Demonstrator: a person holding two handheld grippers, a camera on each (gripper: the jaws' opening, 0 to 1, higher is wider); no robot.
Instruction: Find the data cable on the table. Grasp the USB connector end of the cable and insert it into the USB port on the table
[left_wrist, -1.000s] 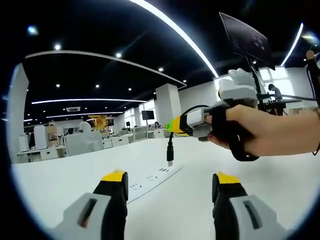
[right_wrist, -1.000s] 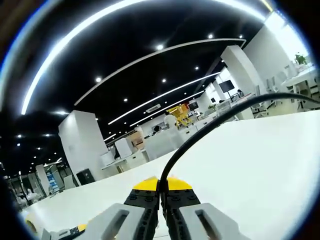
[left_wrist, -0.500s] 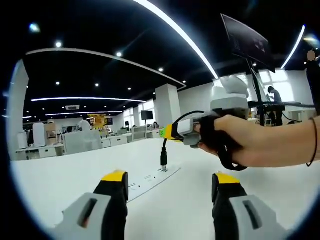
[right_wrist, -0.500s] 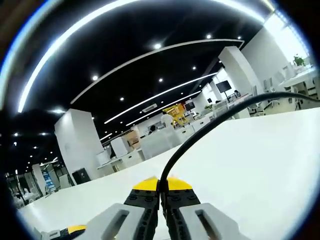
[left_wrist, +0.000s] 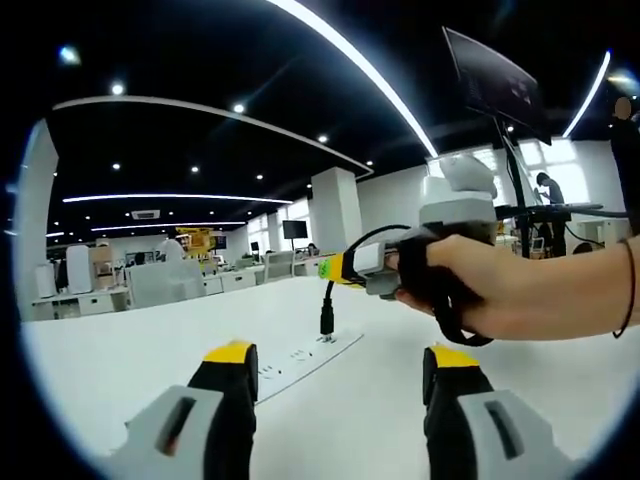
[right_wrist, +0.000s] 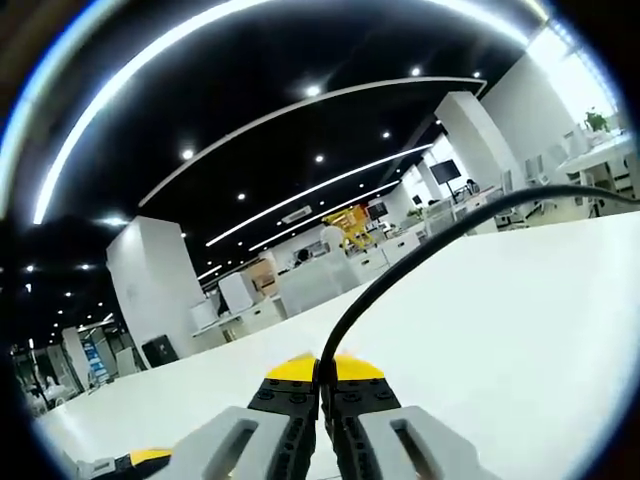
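Observation:
A black data cable (right_wrist: 400, 265) runs from between my right gripper's (right_wrist: 323, 370) shut jaws and arcs up to the right over the white table. In the left gripper view, the right gripper (left_wrist: 338, 268) comes in from the right, held in a person's hand. The cable's USB connector (left_wrist: 326, 318) hangs straight down from its yellow tips. The plug's lower end meets the top of a white power strip (left_wrist: 295, 360) lying flat on the table. My left gripper (left_wrist: 338, 352) stands open in front of the strip, nothing between its jaws.
The white table (left_wrist: 120, 370) spreads wide around the strip. A dark monitor on a stand (left_wrist: 495, 80) rises behind the hand at the upper right. Desks, chairs and a person (left_wrist: 548, 185) stand far off in the office.
The right gripper moved left and down with the cable, bringing the USB connector from above the strip onto its top. In the last half second it barely moved. The left gripper stayed put.

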